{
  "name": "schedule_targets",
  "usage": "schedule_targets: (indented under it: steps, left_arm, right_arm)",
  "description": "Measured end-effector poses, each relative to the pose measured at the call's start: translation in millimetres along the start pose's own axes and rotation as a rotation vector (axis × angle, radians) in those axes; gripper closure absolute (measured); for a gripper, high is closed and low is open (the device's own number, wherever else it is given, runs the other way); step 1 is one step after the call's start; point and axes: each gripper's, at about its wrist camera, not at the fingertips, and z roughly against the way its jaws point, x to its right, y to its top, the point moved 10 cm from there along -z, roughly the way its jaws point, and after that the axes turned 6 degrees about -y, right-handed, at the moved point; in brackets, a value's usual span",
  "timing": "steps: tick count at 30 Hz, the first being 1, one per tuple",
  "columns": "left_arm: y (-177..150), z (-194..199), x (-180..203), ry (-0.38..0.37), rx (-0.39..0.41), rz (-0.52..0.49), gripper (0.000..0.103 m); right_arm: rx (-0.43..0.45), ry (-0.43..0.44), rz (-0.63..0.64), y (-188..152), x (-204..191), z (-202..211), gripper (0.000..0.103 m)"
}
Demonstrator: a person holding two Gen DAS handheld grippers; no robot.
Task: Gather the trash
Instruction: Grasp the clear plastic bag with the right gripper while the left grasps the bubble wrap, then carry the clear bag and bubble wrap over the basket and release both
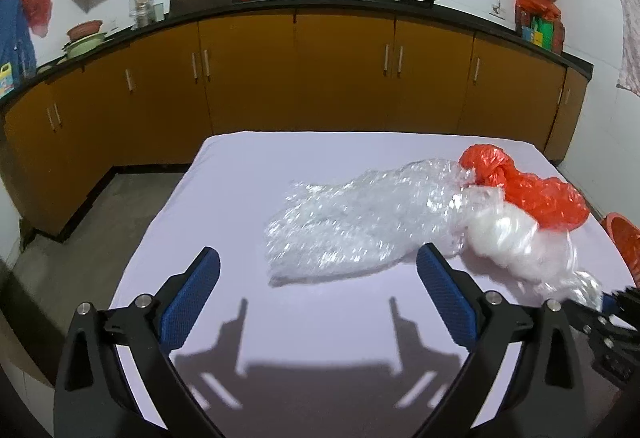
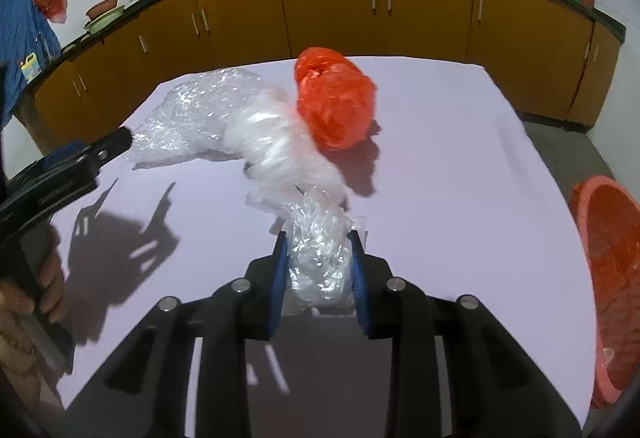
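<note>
Trash on the table [image 1: 224, 174]: clear plastic bag [image 2: 320, 258], bubble wrap [image 1: 352, 222], and red plastic bag [image 1: 520, 182], all bunched together toward the table's right half in the left wrist view. Right gripper [image 2: 318, 238] has its blue pads pressed on both sides of the crumpled clear plastic bag, jaws narrow, the bag filling the gap between them and trailing forward across the table to a blurred white bundle that runs into the bubble wrap. Red plastic bag sits beyond that, just beside the white bundle, nearer the table's far edge. Left gripper [image 1: 320, 262] has jaws wide, nothing between the pads; bubble wrap lies just ahead of the fingertips, its near edge reaching into the gap line but not touched. In the right wrist view the left gripper's tip sits at the left end of the bubble wrap, near the table's left edge; contact unclear. Red basket [image 2: 600, 262] stands at the table's right edge. A hand [image 2: 28, 302] holds the left gripper's handle.
</note>
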Motion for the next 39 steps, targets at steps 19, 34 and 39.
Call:
schedule_targets:
  steps: [19,34,39]
  left_arm:
    - [-14,-67,-13,-0.082,-0.225,0.083,0.069]
    - [1,5,-25,-0.084,-0.089,0.11,0.09]
    - [15,38,-29,-0.09,-0.03,0.115,0.09]
  right_arm:
    - [0.005,-0.045,-0.09,-10,50,13,0.074]
    - [0.057,-0.052,-0.093,-6,53,44,0.074]
    - [0.086,-0.053,-0.092,-4,52,63,0.074]
